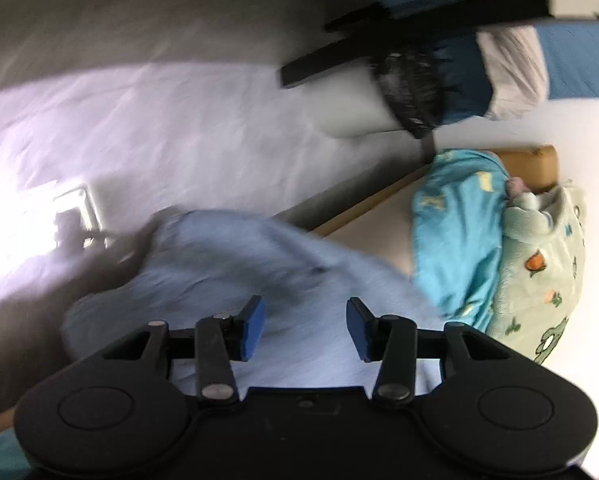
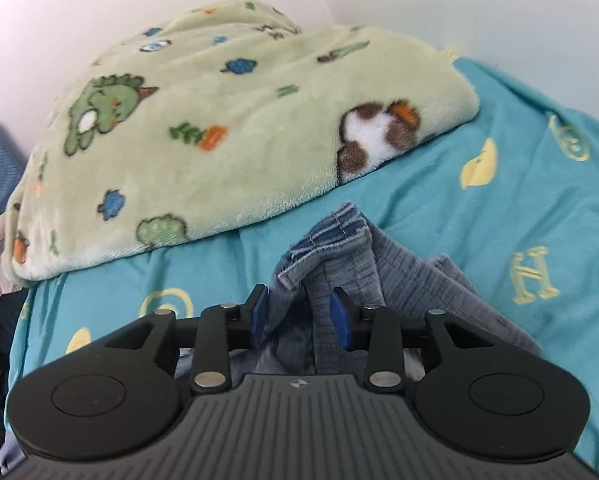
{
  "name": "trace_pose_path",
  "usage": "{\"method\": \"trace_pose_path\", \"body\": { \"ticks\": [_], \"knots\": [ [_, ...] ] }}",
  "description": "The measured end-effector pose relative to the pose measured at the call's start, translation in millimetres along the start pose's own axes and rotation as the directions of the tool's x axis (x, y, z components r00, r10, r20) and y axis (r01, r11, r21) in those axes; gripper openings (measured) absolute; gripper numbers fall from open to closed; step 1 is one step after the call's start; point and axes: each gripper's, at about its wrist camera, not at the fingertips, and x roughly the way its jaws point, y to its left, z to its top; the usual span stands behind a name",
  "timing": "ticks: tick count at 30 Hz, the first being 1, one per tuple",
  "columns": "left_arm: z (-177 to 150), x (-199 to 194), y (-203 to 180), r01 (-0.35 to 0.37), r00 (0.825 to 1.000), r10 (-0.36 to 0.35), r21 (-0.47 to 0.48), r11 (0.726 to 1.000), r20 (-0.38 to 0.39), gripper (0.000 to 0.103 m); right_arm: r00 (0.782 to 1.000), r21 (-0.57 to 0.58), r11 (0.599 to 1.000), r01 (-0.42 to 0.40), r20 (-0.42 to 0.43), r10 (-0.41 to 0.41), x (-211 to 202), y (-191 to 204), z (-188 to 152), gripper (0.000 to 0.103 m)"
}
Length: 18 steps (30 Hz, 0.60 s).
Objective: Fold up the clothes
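Note:
A light blue garment (image 1: 235, 272) hangs blurred below my left gripper (image 1: 305, 326), whose blue pads stand wide apart with nothing between them. My right gripper (image 2: 299, 314) has its pads closed in on a bunched fold of blue-grey denim (image 2: 339, 248), the hem sticking up past the fingertips. The denim lies over a teal bed cover (image 2: 479, 220) and trails back under the gripper.
A green fleece blanket (image 2: 203, 128) with dinosaur prints is piled on the teal cover by the white wall. In the left wrist view, the bed edge (image 1: 363, 208) shows, with pale floor (image 1: 159, 128), a black frame (image 1: 379, 48) and blue and white bedding (image 1: 539, 60) beyond.

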Motion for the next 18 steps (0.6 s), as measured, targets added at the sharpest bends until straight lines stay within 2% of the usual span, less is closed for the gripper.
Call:
{"method": "trace_pose_path", "body": {
  "ticks": [3, 7, 10, 14, 18],
  "knots": [
    [-6, -6, 44, -0.015, 0.999, 0.010, -0.108, 0.994, -0.048, 0.044, 1.000, -0.046, 0.999, 0.013, -0.013, -0.013, -28, 2, -18, 0.040],
    [-17, 3, 85, -0.024, 0.991, -0.007, -0.223, 0.975, -0.135, 0.056, 0.999, -0.132, 0.991, 0.020, -0.025, -0.023, -69, 10, -50, 0.040],
    [-17, 14, 97, -0.002, 0.986, -0.044, -0.273, 0.962, -0.160, 0.067, 0.998, -0.145, 0.989, 0.016, -0.055, -0.024, -91, 12, -73, 0.041],
    [-6, 35, 104, -0.017, 0.981, -0.049, -0.333, 0.943, -0.188, 0.070, 0.995, -0.155, 0.988, 0.021, -0.095, -0.036, -105, 16, -97, 0.042],
    [4, 60, 109, 0.013, 0.980, -0.093, -0.412, 0.911, -0.177, 0.073, 0.991, -0.116, 0.993, 0.030, -0.125, -0.044, -105, 16, -108, 0.043]
  ]
}}
